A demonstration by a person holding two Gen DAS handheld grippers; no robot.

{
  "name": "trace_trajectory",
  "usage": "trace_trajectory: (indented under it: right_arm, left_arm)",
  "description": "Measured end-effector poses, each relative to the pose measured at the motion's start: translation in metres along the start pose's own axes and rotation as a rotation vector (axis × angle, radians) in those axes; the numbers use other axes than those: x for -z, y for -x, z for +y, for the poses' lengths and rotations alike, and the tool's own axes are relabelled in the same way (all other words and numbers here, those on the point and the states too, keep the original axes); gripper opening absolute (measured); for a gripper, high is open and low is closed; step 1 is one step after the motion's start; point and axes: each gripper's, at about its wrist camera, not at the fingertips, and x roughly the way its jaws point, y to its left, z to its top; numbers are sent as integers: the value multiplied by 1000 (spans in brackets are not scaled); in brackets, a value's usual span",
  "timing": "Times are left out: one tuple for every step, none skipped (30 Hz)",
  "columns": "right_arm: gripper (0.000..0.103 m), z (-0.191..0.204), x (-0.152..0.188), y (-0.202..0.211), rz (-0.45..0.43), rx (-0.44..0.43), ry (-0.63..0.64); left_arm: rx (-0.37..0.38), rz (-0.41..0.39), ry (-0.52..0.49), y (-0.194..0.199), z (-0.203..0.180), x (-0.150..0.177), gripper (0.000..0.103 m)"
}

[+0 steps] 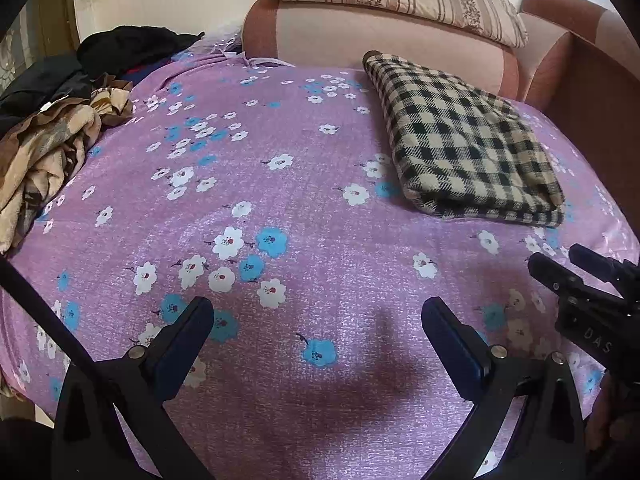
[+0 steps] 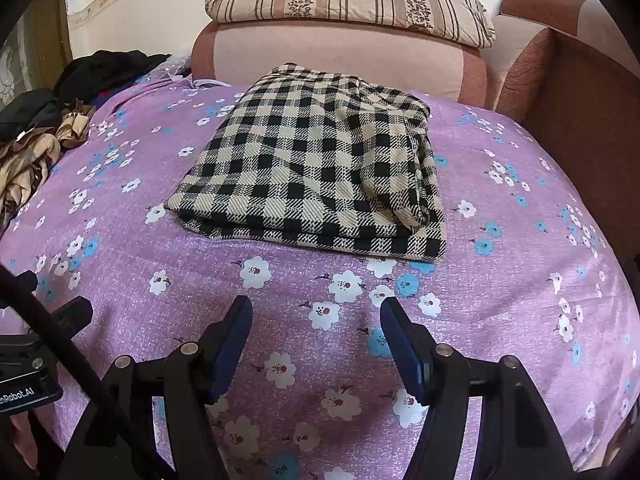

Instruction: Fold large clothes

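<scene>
A black and beige checked garment (image 2: 316, 164) lies folded into a flat rectangle on the purple flowered bed sheet (image 2: 520, 280). It also shows at the right in the left wrist view (image 1: 468, 144). My right gripper (image 2: 316, 312) is open and empty, hovering over the sheet just in front of the folded garment. My left gripper (image 1: 318, 312) is open and empty over bare sheet (image 1: 280, 200), to the left of the garment. The right gripper's body (image 1: 592, 304) shows at the right edge of the left wrist view.
A heap of unfolded clothes, brown-beige (image 1: 48, 160) and black (image 1: 132, 48), lies at the bed's left edge; it also shows in the right wrist view (image 2: 36, 148). A pink headboard (image 2: 340, 56) with a striped pillow (image 2: 352, 0) stands behind. A brown armrest (image 2: 580, 112) bounds the right side.
</scene>
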Motion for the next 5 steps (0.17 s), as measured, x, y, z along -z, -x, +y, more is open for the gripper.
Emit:
trace_trajectory:
  right_arm:
    - [71,0,0,0,0,0,0]
    - [71,1,1,0,2,1,0]
    - [71,1,1,-1,4,1,1]
    - [72,1,1,-1,6,2,2]
    - [72,2,2,-2,8,3,4]
  left_arm:
    - [1,-2,-2,1,0,0,103]
    - [-3,-5,-4,2,-1,0,103]
    - [-5,-5,-4,2,-1,0,103]
    - [-7,-4,-3,1,-1,0,103]
    - [-7,1,1,1,0,0,103]
